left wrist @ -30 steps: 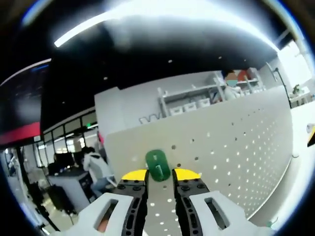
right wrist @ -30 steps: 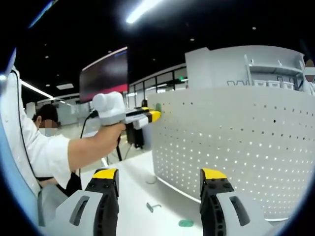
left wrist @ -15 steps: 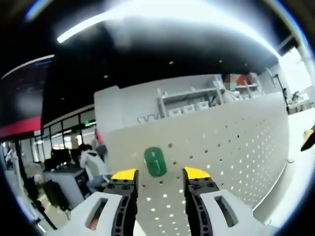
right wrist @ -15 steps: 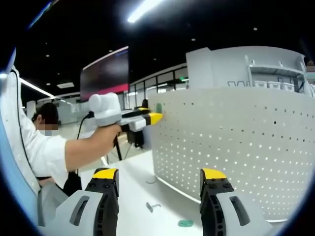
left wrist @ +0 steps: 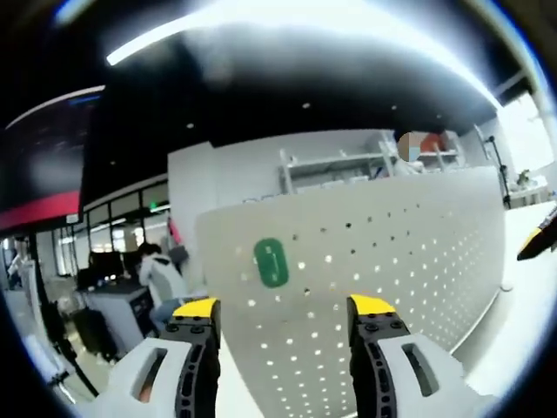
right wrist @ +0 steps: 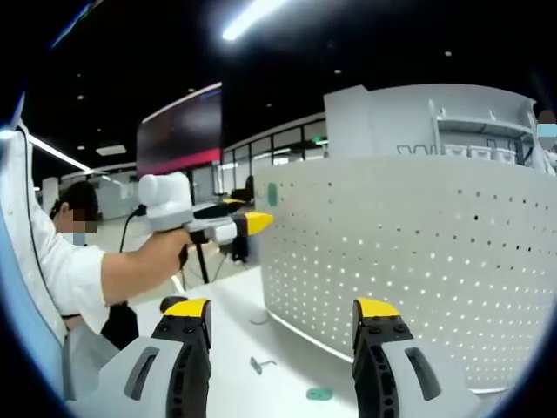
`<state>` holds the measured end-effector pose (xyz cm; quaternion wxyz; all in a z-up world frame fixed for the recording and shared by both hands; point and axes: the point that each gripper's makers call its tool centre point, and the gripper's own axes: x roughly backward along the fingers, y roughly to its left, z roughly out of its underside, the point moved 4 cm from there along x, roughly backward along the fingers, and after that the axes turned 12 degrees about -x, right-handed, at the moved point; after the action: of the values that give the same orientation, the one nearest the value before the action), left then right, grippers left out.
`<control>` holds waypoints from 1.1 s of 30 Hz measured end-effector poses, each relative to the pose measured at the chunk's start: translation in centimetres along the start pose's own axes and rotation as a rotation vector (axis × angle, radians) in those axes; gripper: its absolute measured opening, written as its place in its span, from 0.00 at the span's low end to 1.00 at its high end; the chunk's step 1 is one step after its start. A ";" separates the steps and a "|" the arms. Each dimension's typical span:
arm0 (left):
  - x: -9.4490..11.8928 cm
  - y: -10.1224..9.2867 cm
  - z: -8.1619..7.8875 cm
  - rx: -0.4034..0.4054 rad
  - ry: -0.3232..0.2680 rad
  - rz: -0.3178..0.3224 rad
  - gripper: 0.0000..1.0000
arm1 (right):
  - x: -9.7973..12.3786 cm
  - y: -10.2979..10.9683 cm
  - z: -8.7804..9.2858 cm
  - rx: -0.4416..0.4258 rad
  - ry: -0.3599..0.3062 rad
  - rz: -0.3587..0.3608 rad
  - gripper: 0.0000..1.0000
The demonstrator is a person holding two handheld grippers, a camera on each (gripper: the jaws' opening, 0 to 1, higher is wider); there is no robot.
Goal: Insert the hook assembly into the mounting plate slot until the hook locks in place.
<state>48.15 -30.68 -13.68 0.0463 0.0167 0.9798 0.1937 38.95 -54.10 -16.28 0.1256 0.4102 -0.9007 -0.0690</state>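
A green hook assembly [left wrist: 271, 262] sits flat against the white perforated mounting plate [left wrist: 400, 261], near its left end. My left gripper [left wrist: 284, 306] stands open a little back from it, nothing between its yellow-tipped jaws. In the right gripper view the same green hook [right wrist: 271, 193] shows on the plate [right wrist: 418, 261], with the left gripper [right wrist: 257, 222] held by a hand just short of it. My right gripper [right wrist: 281, 307] is open and holds nothing, low over the white table. Its tip [left wrist: 540, 242] pokes in at the edge of the left gripper view.
On the white table [right wrist: 226, 331] lie a small metal hook [right wrist: 258, 363] and a green piece [right wrist: 318, 394], in front of the plate. A person in a white sleeve [right wrist: 61, 270] sits at the left. Shelving [left wrist: 348, 165] stands behind the plate.
My left gripper's jaws have opened off the green hook and drawn back from the plate. The hook stays on the plate. The right gripper has hardly moved.
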 end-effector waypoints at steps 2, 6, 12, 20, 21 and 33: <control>0.5 -0.2 0.2 0.009 0.006 0.008 0.61 | 0.2 -0.3 -0.2 0.002 -0.006 0.005 0.65; 1.3 -0.4 0.2 0.006 0.009 0.017 0.62 | 0.8 -1.2 -0.5 0.006 -0.015 0.028 0.65; 2.4 -0.2 0.2 0.015 0.012 0.023 0.62 | 1.2 -1.7 -0.7 0.011 -0.022 0.051 0.63; 4.3 -1.1 0.4 -0.003 0.023 0.051 0.62 | 1.6 -1.6 -0.5 0.010 -0.024 0.062 0.63; 4.4 -1.3 0.5 -0.003 0.024 0.055 0.62 | 1.7 -1.6 -0.6 0.011 -0.026 0.062 0.63; 7.6 -5.2 0.9 -0.017 0.058 0.162 0.63 | 3.0 -1.3 -0.7 0.018 -0.039 0.071 0.62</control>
<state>40.57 -34.82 -17.10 0.0024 0.0898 0.9746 0.2054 38.20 -57.21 -15.44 0.1068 0.3775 -0.9176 -0.0645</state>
